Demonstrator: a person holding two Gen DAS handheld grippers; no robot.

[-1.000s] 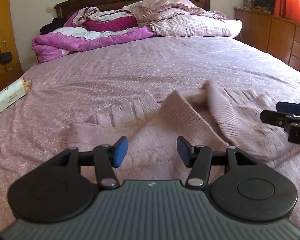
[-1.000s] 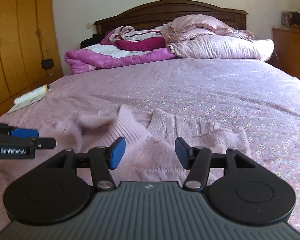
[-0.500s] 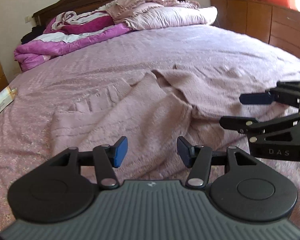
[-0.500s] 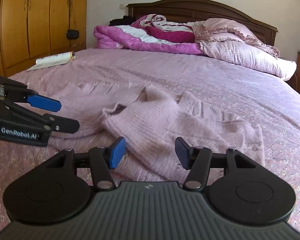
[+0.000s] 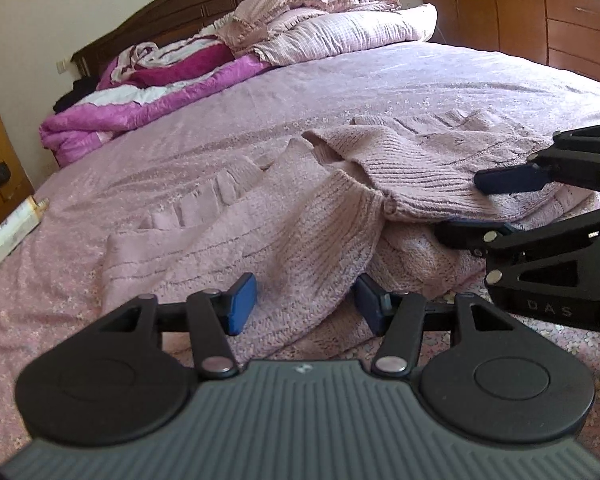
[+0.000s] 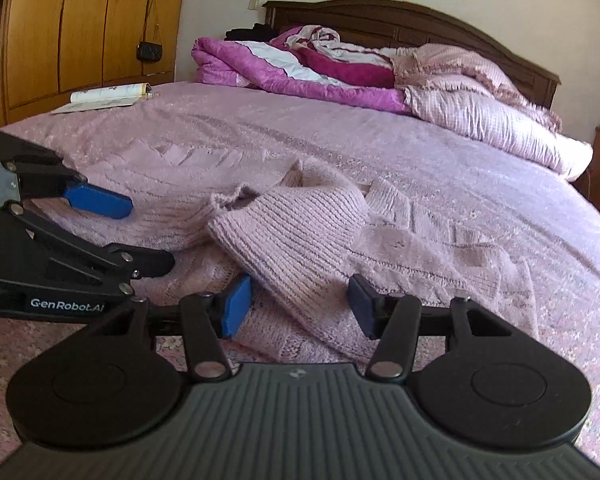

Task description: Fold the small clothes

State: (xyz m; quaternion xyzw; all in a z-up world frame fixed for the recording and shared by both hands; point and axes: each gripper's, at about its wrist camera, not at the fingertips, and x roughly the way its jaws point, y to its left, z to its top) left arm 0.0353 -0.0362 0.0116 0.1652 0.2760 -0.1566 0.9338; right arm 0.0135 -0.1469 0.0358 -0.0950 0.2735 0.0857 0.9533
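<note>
Both grippers are closing in on the sweater (image 5: 300, 220), bunched mid-bed (image 5: 380, 92) at 12 o'clock. Left gripper (image 5: 304, 300) and right gripper (image 6: 296, 300) are sitting half-open, sleeve knit between the pads, not pinched yet. Risk: thick knit bunching, grabbing several layers, skewing the fold.

"GenRobot.AI" on left gripper (image 6: 112, 236), "DAS" on right gripper (image 5: 500, 208)

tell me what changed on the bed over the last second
Both hand-held grippers came down close to the pink sweater. The left hand-held gripper and right hand-held gripper now straddle its near folds, jaws just closing a little, not yet clamped. The sweater's sleeves settled. The bedspread and pillows stayed put.
</note>
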